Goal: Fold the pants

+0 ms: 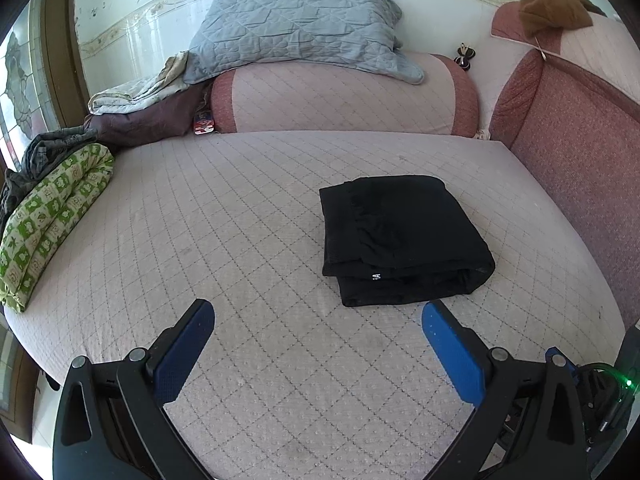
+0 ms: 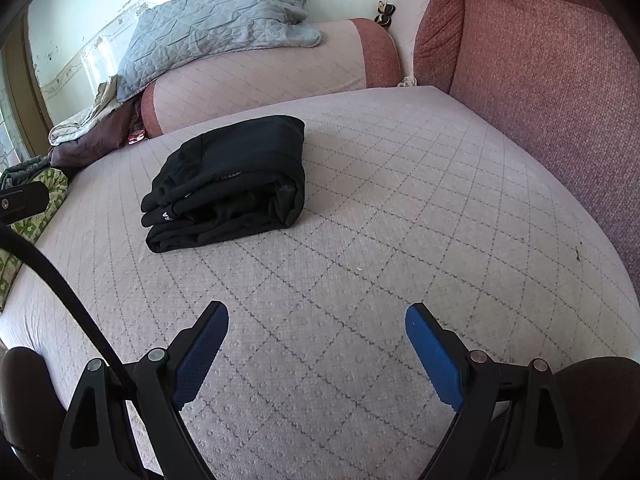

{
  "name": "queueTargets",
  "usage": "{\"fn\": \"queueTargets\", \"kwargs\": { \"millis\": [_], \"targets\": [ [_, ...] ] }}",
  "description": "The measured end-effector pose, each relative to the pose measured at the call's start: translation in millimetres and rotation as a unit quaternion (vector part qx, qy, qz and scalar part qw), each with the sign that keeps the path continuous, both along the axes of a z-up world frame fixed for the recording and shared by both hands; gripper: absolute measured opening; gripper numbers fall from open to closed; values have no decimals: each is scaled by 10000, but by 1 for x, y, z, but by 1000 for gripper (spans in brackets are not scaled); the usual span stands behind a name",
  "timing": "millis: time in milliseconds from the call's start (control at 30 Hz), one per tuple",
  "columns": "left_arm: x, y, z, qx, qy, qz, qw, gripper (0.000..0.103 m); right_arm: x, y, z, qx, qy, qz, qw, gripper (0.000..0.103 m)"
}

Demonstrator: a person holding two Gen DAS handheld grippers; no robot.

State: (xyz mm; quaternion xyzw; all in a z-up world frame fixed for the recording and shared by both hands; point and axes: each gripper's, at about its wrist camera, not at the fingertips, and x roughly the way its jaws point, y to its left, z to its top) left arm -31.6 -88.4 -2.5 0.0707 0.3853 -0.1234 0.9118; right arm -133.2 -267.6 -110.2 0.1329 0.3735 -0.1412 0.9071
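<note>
The black pants point(image 1: 404, 236) lie folded into a compact rectangular stack on the quilted pink mattress point(image 1: 240, 220). In the right wrist view the pants point(image 2: 232, 184) sit ahead and to the left. My left gripper point(image 1: 318, 312) is open and empty, held above the mattress just short of the stack's near edge. My right gripper point(image 2: 316, 316) is open and empty, well back from the pants and to their right. Neither gripper touches the cloth.
A pink bolster point(image 1: 340, 96) with a grey quilted blanket point(image 1: 296, 24) lies along the far side. A red-pink backrest cushion point(image 1: 572, 152) stands at the right. A green patterned roll point(image 1: 52, 224) and dark clothes point(image 1: 44, 152) lie at the left edge.
</note>
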Motion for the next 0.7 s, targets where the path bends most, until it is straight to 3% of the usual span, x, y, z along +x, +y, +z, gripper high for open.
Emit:
{"fn": "queueTargets", "kwargs": {
  "millis": [700],
  "targets": [
    [10, 3, -20, -44, 321, 83, 9994, 103, 11, 8, -14, -2, 242, 28, 9997, 94]
  ]
}}
